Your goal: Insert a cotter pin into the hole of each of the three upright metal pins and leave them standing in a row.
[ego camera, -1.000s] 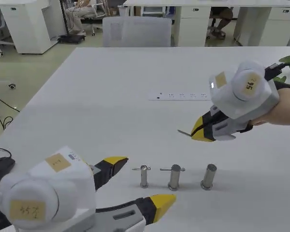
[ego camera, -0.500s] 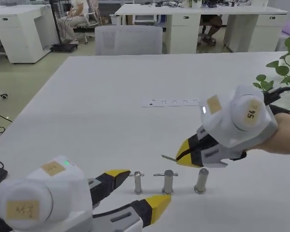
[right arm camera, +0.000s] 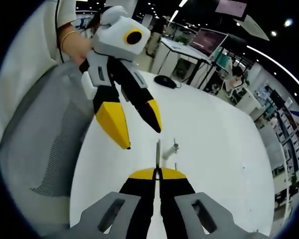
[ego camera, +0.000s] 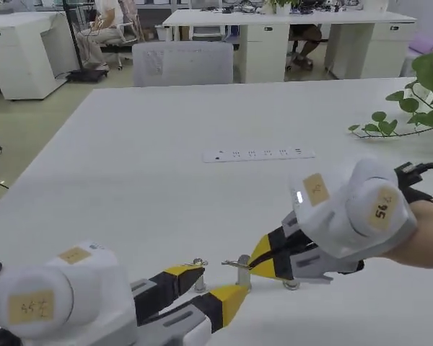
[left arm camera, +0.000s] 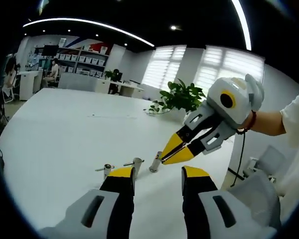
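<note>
In the right gripper view, the right gripper (right arm camera: 158, 172) has its jaws pinched on a cotter (right arm camera: 158, 149) that points to 12 o'clock. The left gripper (right arm camera: 141, 135) hangs at 11 o'clock, jaws wide and empty. In the left gripper view, the pins stand in a row near 6 o'clock. The left pin (left arm camera: 107, 170) and middle pin (left arm camera: 137, 164) carry cotters, the third pin (left arm camera: 156, 162) is bare, and the right gripper's tips are just beside it. In the head view, the held cotter seems to overlap the middle pin's own, so I cannot tell them apart. The step in hand looks like threading the third pin: level the cotter with its hole, push straight and slowly, and keep off the middle pin just beside. The left gripper could steady the pin. The table (ego camera: 166, 180) lies open toward 12 o'clock, with the power strip (ego camera: 258, 153) well apart and the plant (ego camera: 411, 101) at 2 o'clock. The left gripper crowds 8 o'clock.
</note>
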`<state>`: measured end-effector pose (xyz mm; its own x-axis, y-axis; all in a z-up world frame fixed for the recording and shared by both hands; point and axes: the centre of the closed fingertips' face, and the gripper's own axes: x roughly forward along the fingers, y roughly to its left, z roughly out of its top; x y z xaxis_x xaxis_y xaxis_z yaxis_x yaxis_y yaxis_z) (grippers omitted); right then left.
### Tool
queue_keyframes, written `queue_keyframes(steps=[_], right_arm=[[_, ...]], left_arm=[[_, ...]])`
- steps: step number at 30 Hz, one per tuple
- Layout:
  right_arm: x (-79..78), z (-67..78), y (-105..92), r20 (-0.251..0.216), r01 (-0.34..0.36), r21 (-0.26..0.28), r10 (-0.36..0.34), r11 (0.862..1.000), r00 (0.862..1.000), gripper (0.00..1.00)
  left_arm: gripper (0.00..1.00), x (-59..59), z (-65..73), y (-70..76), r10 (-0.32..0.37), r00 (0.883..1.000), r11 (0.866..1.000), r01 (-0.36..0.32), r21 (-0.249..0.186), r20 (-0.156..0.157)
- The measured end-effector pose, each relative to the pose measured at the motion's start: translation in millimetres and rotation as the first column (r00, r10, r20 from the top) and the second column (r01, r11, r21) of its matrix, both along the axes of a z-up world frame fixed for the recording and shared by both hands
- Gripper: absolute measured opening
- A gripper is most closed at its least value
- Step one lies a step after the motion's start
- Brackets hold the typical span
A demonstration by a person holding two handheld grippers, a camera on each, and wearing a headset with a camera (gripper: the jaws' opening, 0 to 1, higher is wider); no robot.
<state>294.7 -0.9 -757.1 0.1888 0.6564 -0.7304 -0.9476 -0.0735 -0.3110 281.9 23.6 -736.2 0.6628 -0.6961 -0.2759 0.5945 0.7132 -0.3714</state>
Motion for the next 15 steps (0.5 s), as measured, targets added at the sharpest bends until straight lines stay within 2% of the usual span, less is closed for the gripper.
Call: queue_keyframes(steps=[2, 6, 15], right_arm=[[-3.8, -0.5, 1.2, 0.003, -0.007, 0.003, 0.007, 1.000, 1.000, 0.03], [-9.8, -2.5, 3.4, 0.014, -0.014, 0.006, 0.014, 1.000, 1.000, 0.03], [-17.8, -6.8, 5.2, 0.013, -0.023, 0.008, 0.022, 1.000, 1.000, 0.03]], left_arm=[[0.32, 0.2, -0.7, -0.7, 0.007, 1.000, 1.000, -0.007, -0.029, -0.021], [0.20, -0.7, -3.2, -1.6, 0.016, 0.999, 0.999, -0.018, -0.042, -0.047], [0.12, -5.5, -6.3, -6.5, 0.008, 0.996, 0.997, -0.015, -0.076, -0.086]])
